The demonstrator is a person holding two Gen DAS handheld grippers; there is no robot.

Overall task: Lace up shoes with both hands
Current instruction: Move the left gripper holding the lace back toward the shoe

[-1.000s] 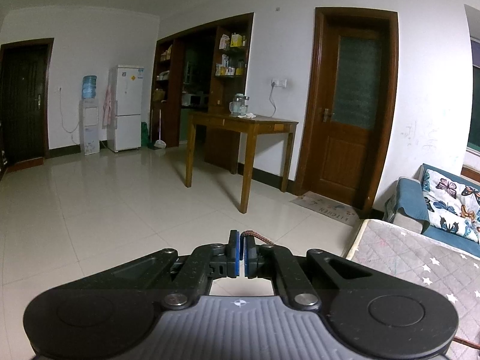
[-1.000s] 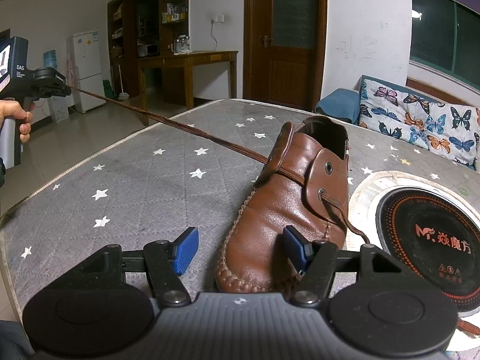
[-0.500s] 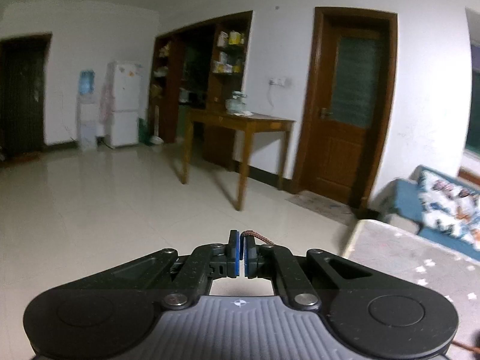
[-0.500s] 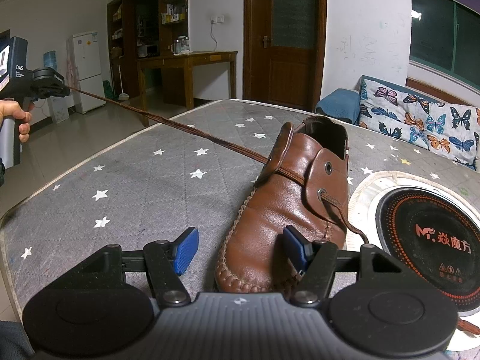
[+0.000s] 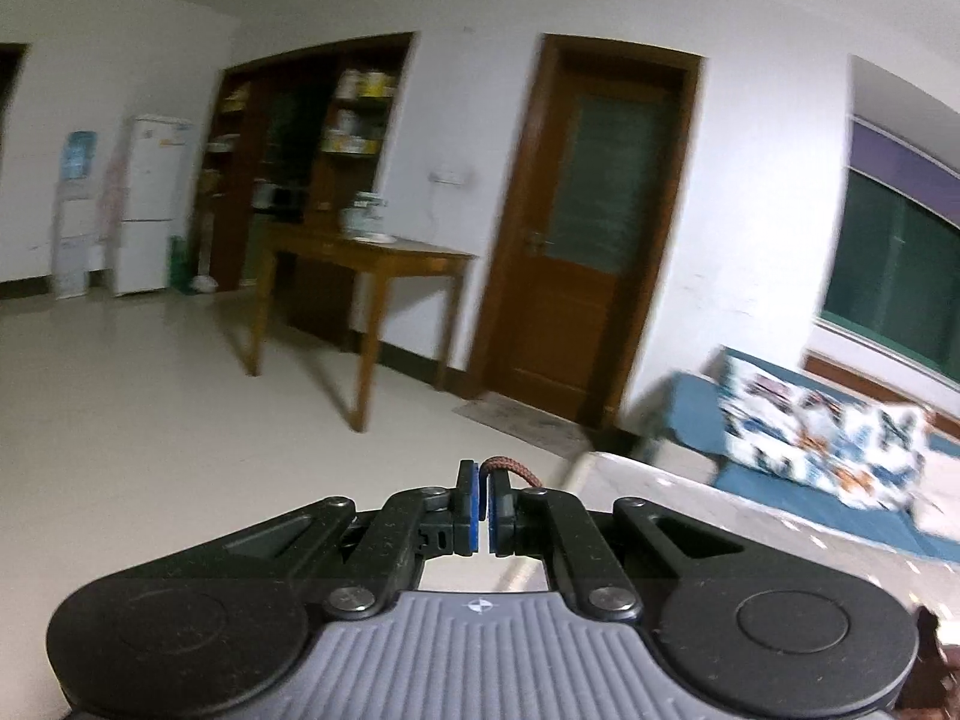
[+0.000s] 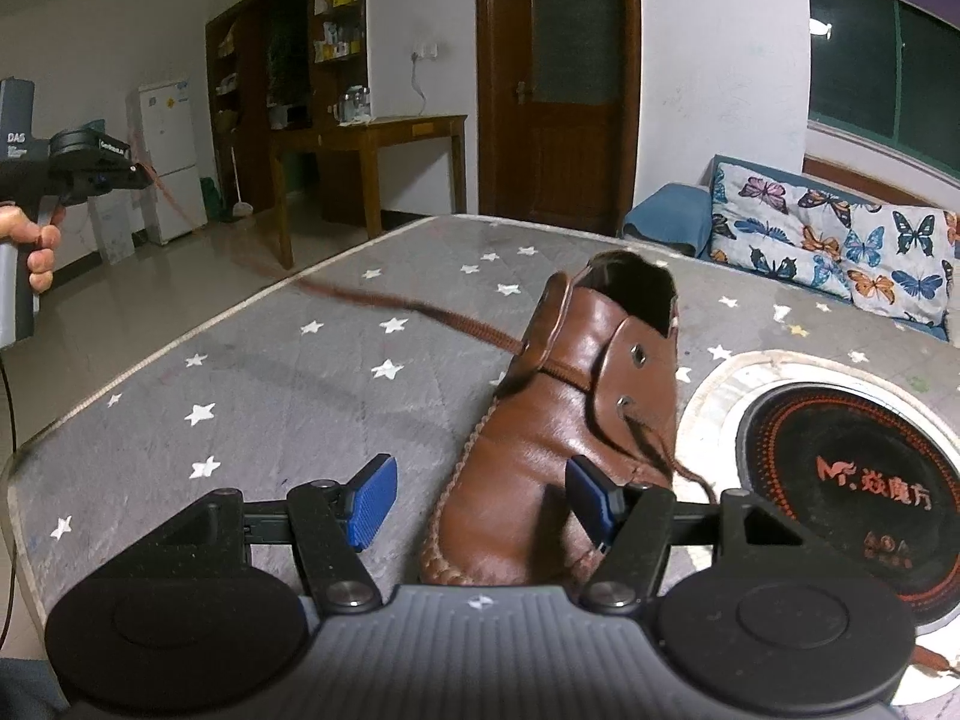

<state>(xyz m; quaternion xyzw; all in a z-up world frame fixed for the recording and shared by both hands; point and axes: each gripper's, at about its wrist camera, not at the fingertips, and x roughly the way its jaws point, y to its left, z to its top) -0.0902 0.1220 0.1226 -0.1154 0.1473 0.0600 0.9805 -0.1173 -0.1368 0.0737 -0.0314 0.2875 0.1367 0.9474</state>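
Now my left claw [image 5: 483,504] pinches the braided brown lace [image 6: 474,329] tight. My right claw [image 6: 480,501] gapes, its ribbed blue pads either side of the glossy leather shoe [image 6: 564,420] on the star-print worktop [image 6: 270,396].

Indoor artificial light is even and moderately bright, with a cool cast. Both views show strong fisheye curvature and dark vignetting at the corners. The left wrist view is motion-blurred across the door [image 5: 591,234], shelves [image 5: 354,114] and sofa [image 5: 834,438]. The right wrist view is sharper; only the lace [image 6: 384,300] smears. The window [image 6: 882,60] is dark, with one small lamp reflection. The floor [image 6: 120,294] shows soft glare.
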